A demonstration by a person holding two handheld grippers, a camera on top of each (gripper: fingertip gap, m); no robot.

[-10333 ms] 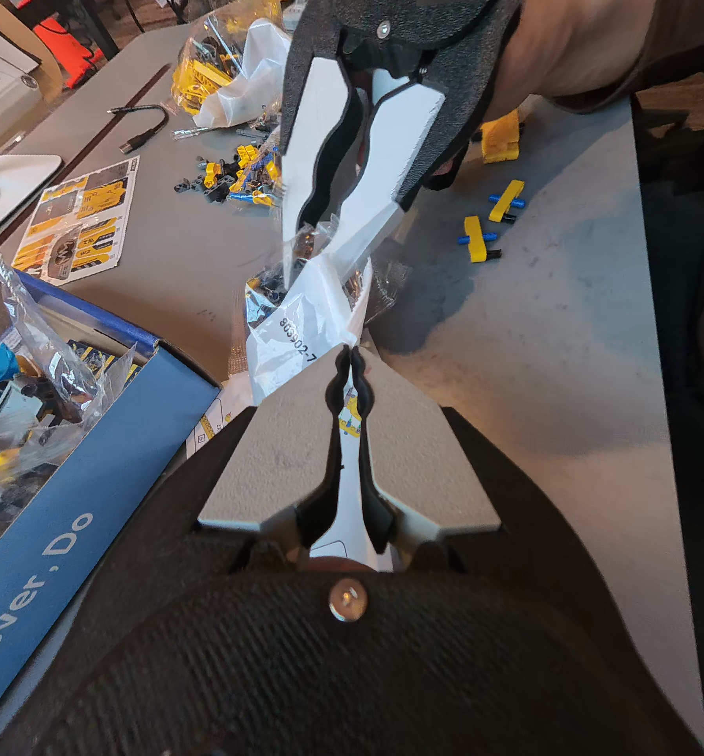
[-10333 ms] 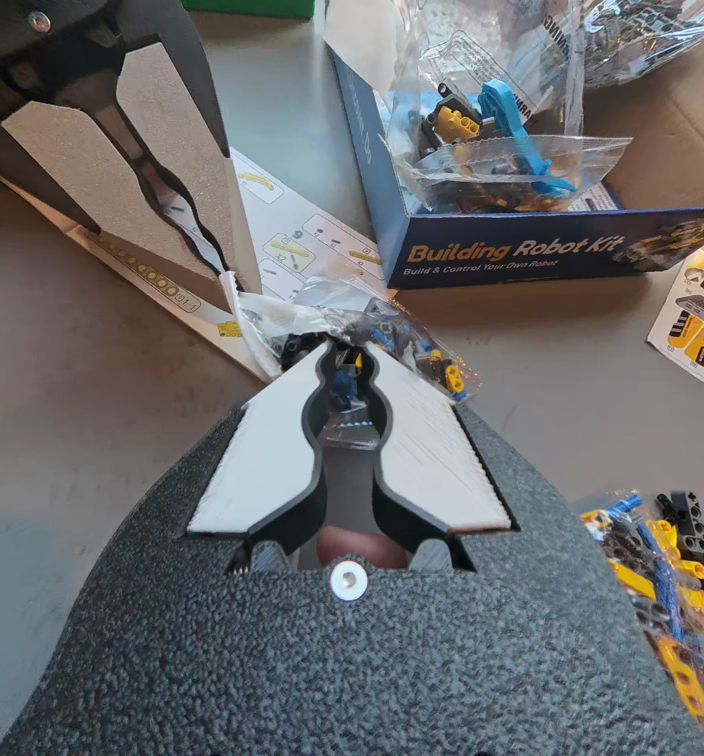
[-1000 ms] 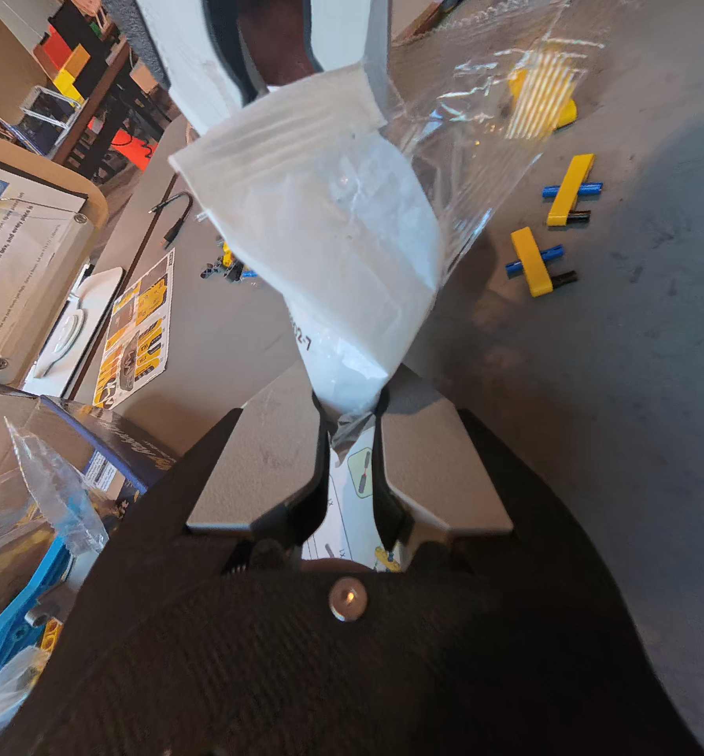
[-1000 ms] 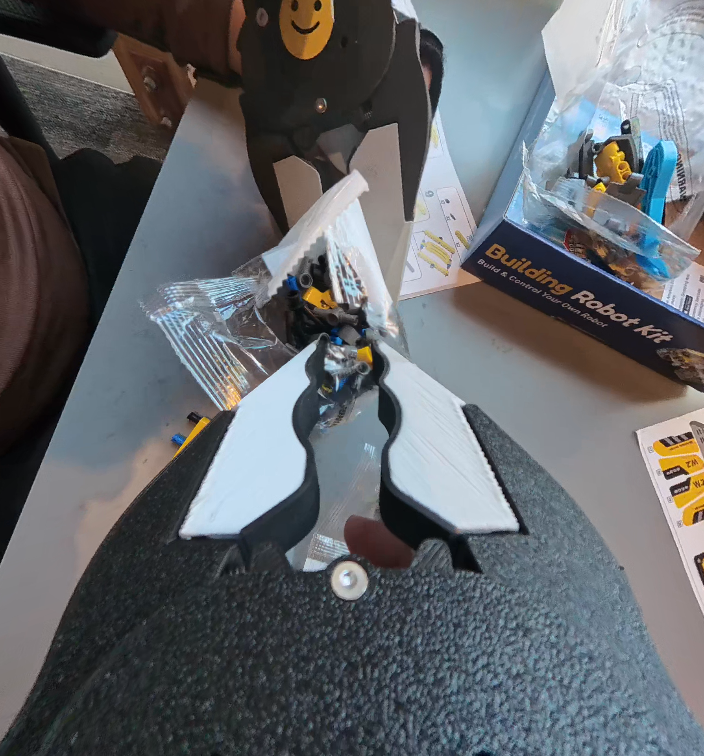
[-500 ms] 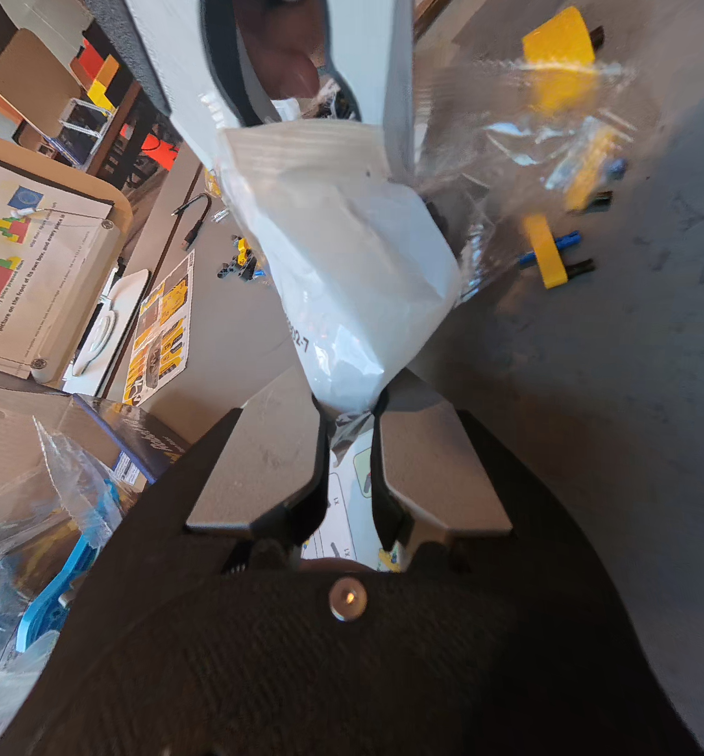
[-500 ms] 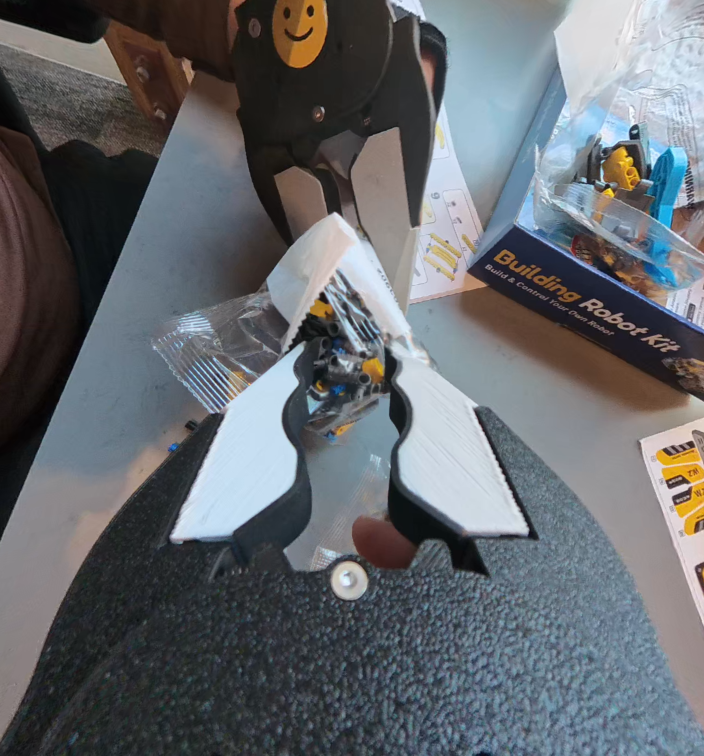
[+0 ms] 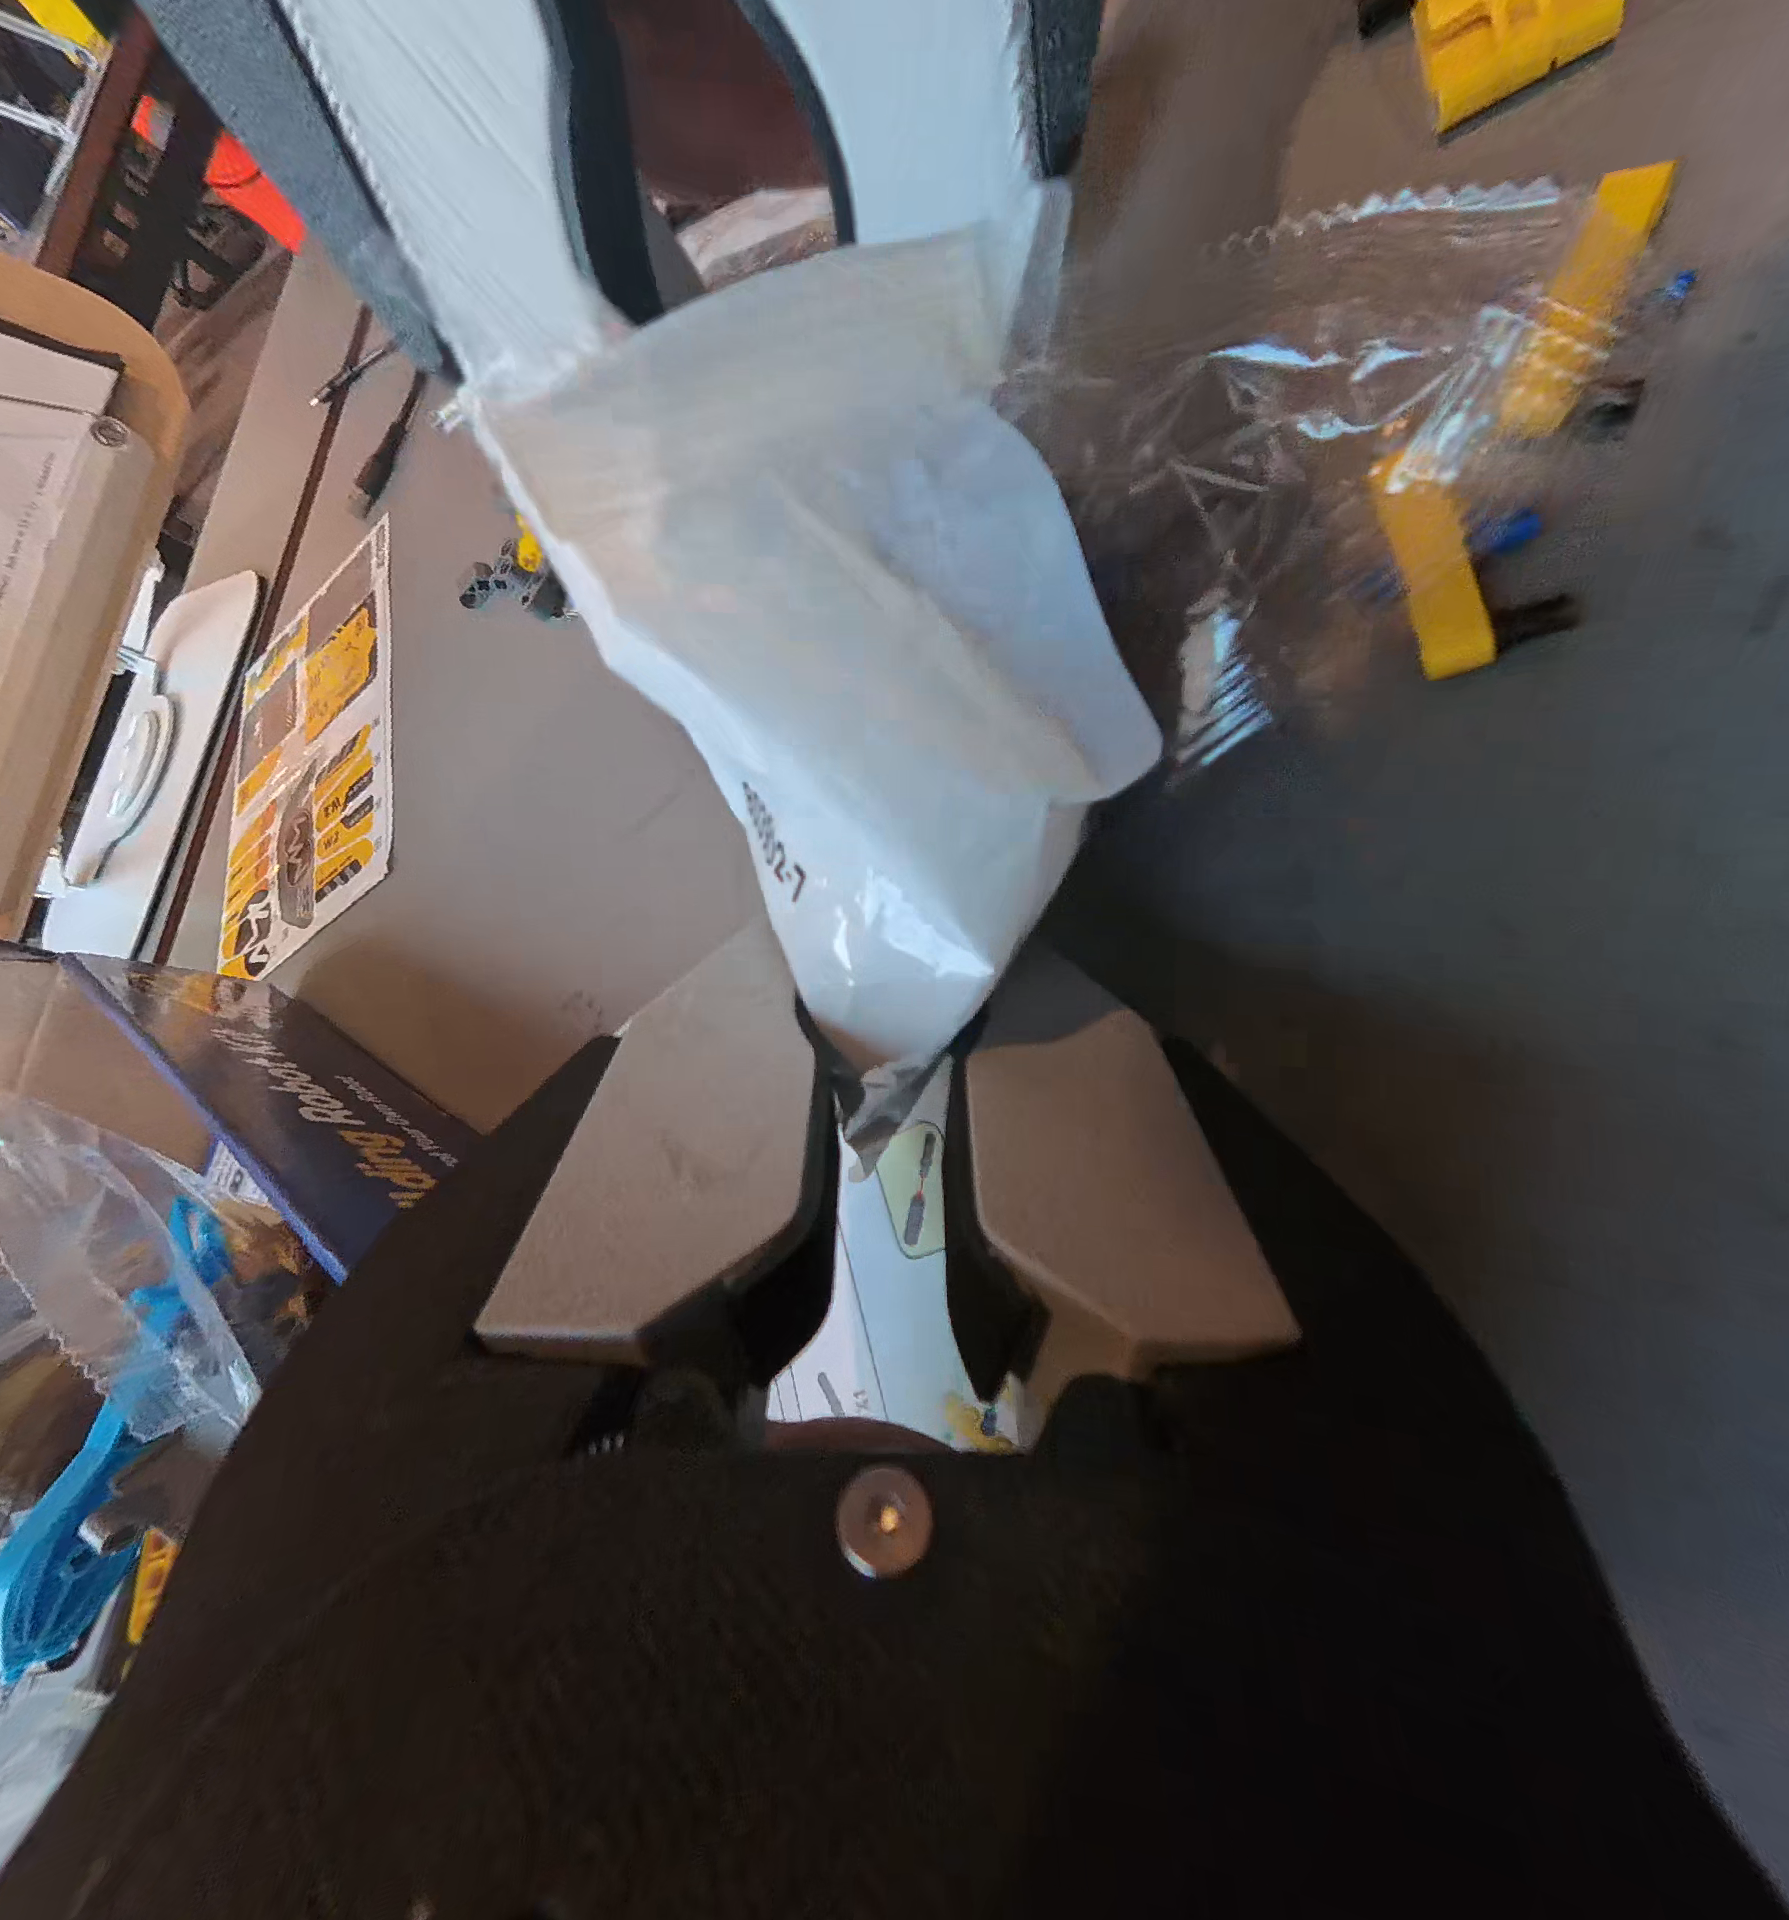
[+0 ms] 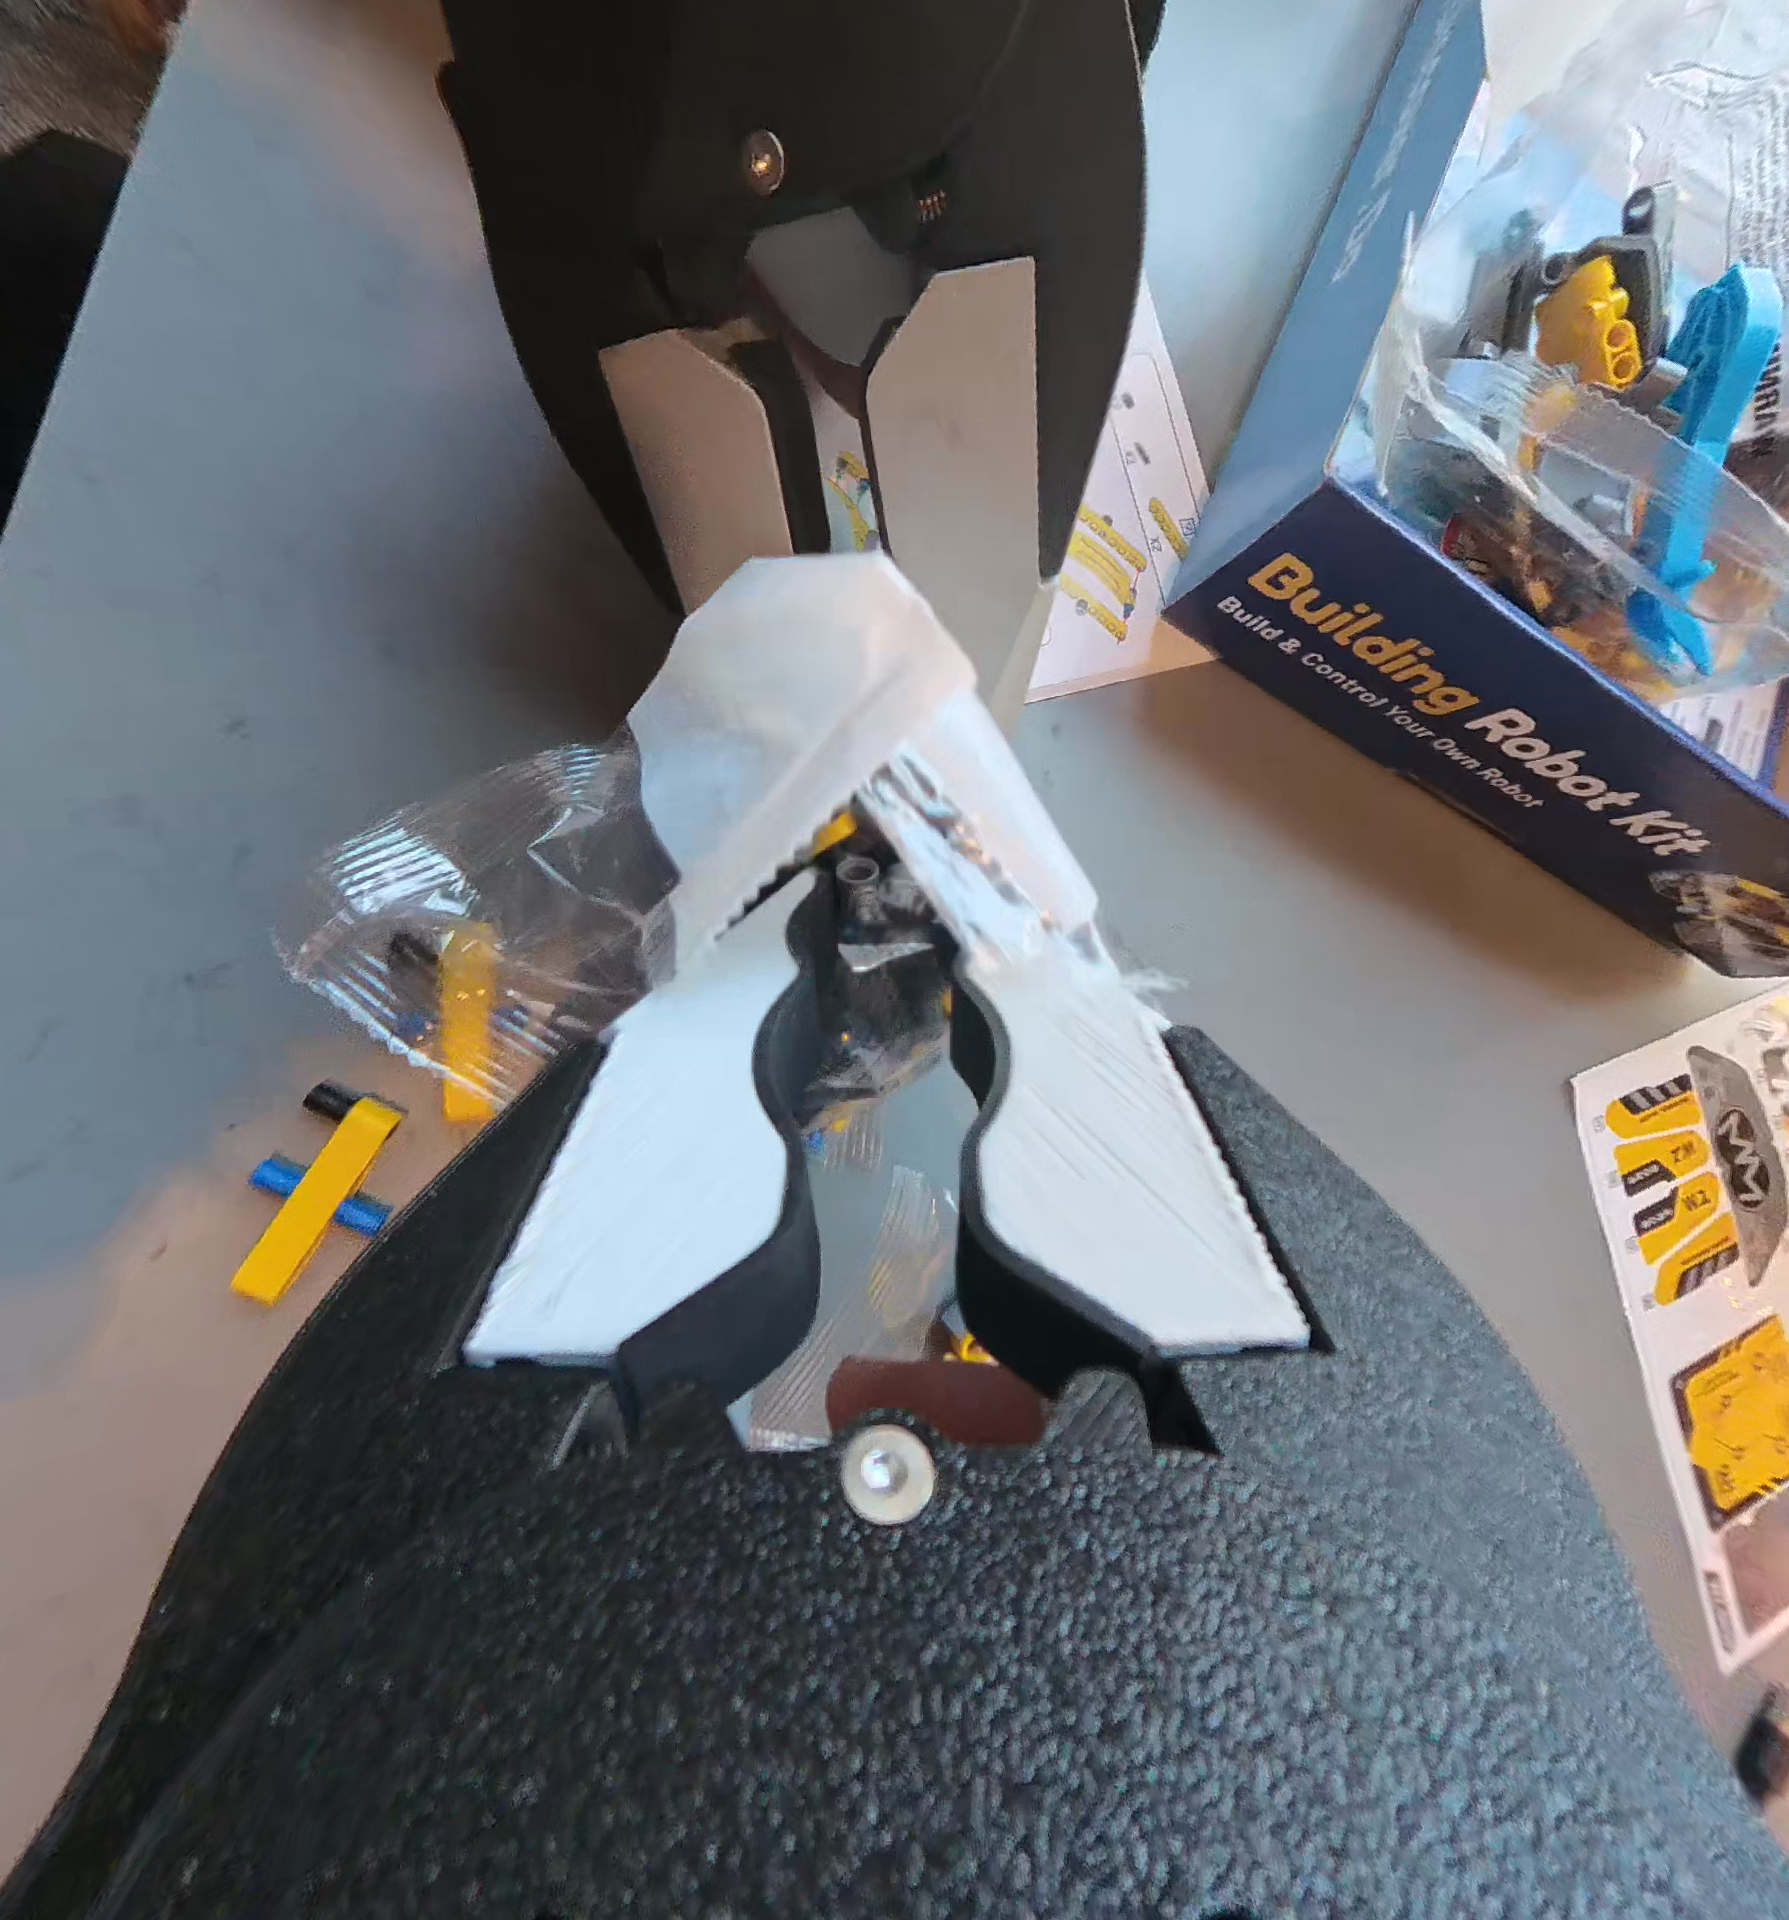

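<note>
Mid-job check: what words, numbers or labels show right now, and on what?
I won't quote writing; these things bear it:
On the blue box: large and small lettering, legible.
On the bag: a short printed code on its white panel, legible.
On the sticker sheet: tiny marks.
On the instruction sheet: too small.
On the board: blurred.

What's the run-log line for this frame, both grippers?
left gripper: shut on parts bag corner | right gripper: shut on the bag's other end | bag: stretched between them above table | blue kit box: beside
</note>
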